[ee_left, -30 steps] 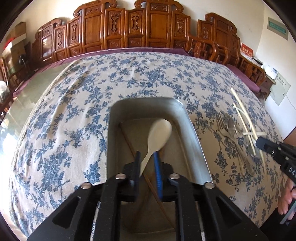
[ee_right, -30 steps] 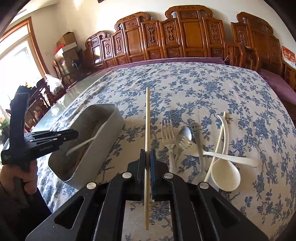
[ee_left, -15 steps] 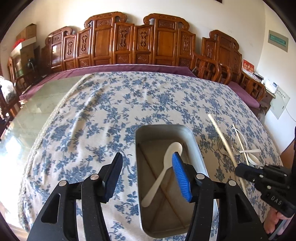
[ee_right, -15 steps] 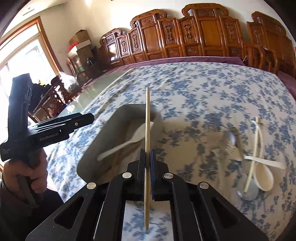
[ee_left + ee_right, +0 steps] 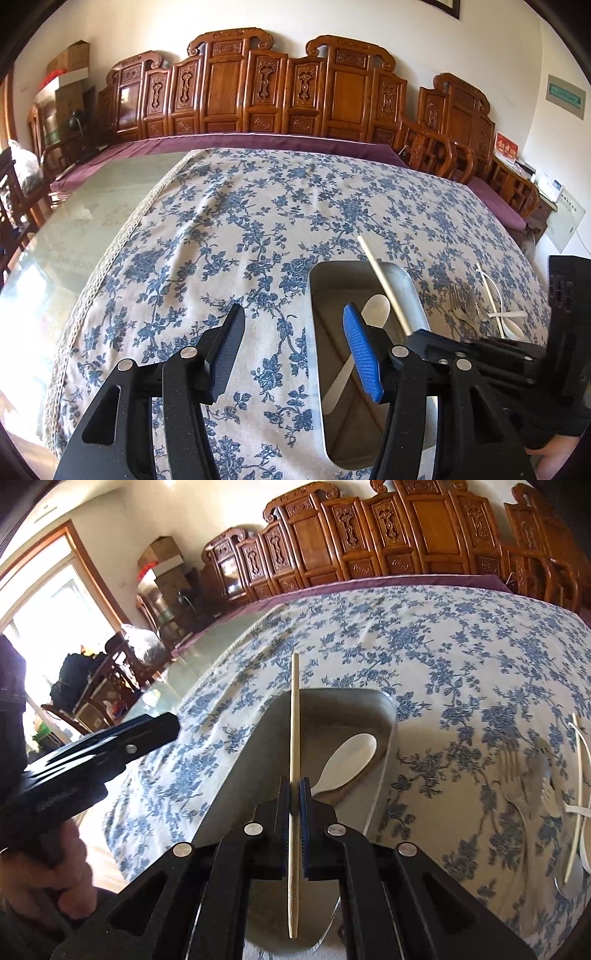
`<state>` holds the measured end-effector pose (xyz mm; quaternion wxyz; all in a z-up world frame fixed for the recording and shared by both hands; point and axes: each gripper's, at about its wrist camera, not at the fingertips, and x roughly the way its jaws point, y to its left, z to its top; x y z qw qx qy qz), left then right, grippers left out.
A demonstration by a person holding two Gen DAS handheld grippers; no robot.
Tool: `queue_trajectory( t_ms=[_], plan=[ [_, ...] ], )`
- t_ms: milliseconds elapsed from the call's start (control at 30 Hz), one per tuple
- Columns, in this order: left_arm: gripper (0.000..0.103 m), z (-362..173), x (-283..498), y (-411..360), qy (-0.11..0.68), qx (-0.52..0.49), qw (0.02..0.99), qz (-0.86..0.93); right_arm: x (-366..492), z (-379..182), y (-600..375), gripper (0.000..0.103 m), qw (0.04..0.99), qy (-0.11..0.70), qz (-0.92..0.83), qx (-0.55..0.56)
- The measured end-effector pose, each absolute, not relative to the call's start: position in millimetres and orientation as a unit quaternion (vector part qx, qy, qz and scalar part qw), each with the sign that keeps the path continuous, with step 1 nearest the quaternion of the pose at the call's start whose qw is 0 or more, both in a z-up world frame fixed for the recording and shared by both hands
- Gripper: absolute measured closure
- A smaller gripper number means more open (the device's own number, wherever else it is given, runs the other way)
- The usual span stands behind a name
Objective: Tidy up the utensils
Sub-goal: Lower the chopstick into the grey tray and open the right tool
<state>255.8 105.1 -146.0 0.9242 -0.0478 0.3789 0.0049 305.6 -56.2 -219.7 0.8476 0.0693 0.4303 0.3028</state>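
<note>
Chopstick (image 5: 294, 760) clenched in right claw (image 5: 294, 794) above tray (image 5: 384, 709), lined up for drop beside spoon (image 5: 347, 762); left claw (image 5: 291, 354) released, empty.

— What sort of place is this?

— A home, a dining room by the look of it. A row of carved wooden chairs (image 5: 266, 92) lines the far wall.

— What else points that way?

— The big counter (image 5: 92, 206) has a glass top, a purple cloth under it and a blue floral tablecloth (image 5: 258, 229) over it. Cardboard boxes (image 5: 162, 555) are stacked in the corner near a bright window (image 5: 48, 609), and more dark chairs (image 5: 110, 679) stand there.
</note>
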Motion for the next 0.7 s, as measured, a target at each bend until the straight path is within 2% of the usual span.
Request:
queue_trajectory(
  t_ms=[433, 700],
  plan=[
    [0.05, -147.1, 256.1, 106.7, 0.38, -0.046, 0.924, 0.006, 305.3, -237.0, -44.6, 0.094, 0.84, 0.443, 0.309, 0.056],
    [0.05, -152.0, 258.0, 94.3, 0.384, -0.041, 0.922, -0.002, 296.8, -212.7, -87.9, 0.093, 0.858, 0.409, 0.307, 0.056]
  ],
)
